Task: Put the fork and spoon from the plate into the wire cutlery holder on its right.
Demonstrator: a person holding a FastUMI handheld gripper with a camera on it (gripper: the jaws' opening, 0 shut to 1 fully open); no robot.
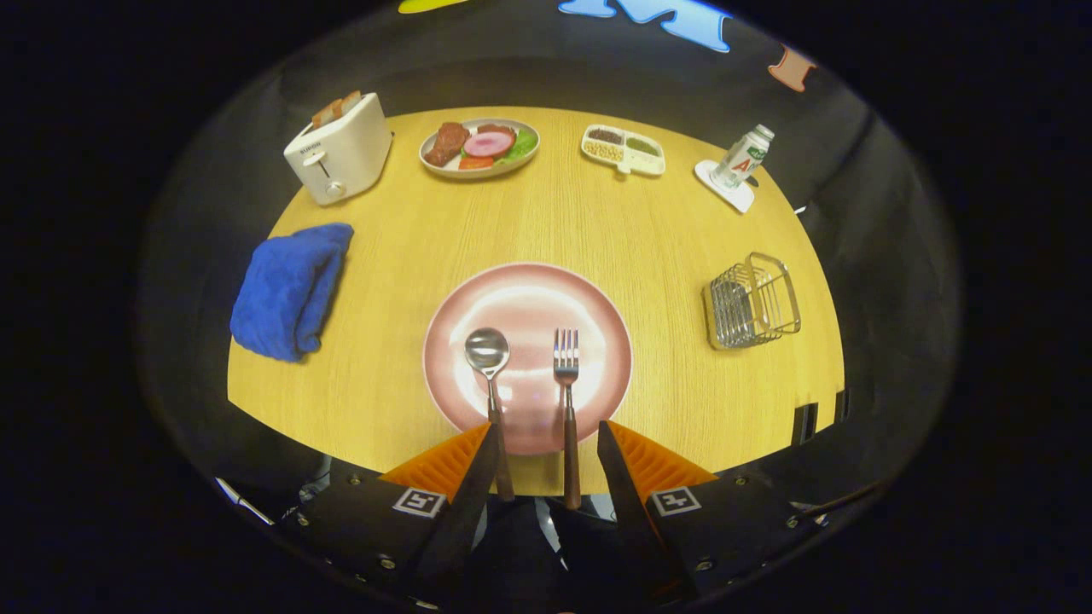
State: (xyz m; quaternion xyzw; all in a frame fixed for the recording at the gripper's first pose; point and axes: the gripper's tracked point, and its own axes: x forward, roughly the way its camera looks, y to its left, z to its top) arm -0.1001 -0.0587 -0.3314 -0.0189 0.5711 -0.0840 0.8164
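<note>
The wire holder [752, 301] stands empty on the table [597, 222], right of the pink plate [589, 298]. The spoon [489, 362] and fork [566, 367] lie side by side on the plate. The gripper [546, 435] is spread wide, holding nothing; both handles run between its fingers, their ends hard to make out.

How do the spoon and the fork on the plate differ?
The spoon has a round bowl; the fork has tines. The spoon lies left of the fork, its handle slanting slightly; the fork lies straighter. Both rest on the pink plate, dark handles toward the open gripper, lying between its fingers.
</note>
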